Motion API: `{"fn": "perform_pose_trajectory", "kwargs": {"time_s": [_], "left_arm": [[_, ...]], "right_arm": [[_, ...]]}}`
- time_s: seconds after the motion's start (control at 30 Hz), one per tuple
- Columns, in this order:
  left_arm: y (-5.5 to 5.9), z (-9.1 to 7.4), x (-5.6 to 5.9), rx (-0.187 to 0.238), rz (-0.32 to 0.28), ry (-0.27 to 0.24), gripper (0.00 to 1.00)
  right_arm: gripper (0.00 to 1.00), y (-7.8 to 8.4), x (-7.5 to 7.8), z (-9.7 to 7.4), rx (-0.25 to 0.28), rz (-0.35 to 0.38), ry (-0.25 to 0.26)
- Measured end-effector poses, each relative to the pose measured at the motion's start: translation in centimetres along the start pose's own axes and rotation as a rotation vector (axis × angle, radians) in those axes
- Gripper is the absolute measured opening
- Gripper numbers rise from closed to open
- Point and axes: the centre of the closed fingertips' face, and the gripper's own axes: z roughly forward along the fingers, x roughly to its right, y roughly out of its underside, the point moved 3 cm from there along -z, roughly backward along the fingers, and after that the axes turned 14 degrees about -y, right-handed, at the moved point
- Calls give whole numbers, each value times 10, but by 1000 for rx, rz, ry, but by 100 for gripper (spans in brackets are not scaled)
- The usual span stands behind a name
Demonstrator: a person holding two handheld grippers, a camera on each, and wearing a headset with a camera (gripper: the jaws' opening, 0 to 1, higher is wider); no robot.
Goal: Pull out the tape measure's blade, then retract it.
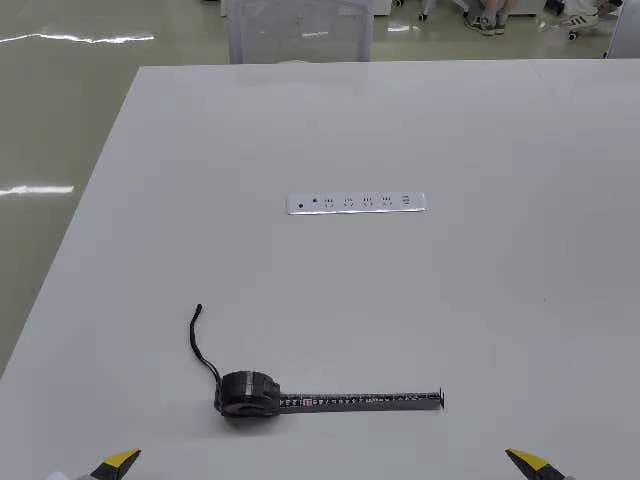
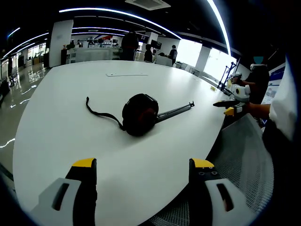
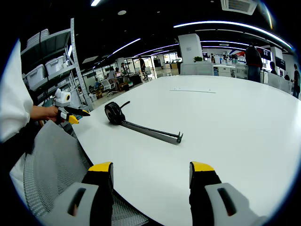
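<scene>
A black tape measure (image 1: 248,394) lies near the front edge of the white table (image 1: 400,130), with its blade (image 1: 360,400) pulled out to the right and a black wrist strap (image 1: 201,340) trailing up and left. In the left gripper view the tape measure (image 2: 139,114) sits ahead of my left gripper (image 2: 143,167), which is open and holds nothing. My right gripper (image 3: 151,169) is open too, with the blade (image 3: 153,133) and its end hook lying ahead of it. Yellow fingertips (image 1: 120,461) show at the lower left and fingertips (image 1: 530,463) at the lower right.
A white power strip (image 1: 356,203) lies flat in the middle of the table. A grey mesh chair (image 3: 56,169) stands at the near edge. A chair back (image 1: 298,32) stands at the table's far side. People and shelving are in the background.
</scene>
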Motion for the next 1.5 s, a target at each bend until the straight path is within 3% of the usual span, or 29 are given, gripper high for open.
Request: {"fn": "perform_pose_trajectory", "kwargs": {"time_s": [1.0, 1.5], "left_arm": [[-13, 16, -2, 3, 13, 30, 76], [-24, 31, 5, 24, 44, 71, 76]], "right_arm": [[65, -7, 9, 15, 6, -9, -33], [64, -9, 17, 27, 1, -26, -75]]}}
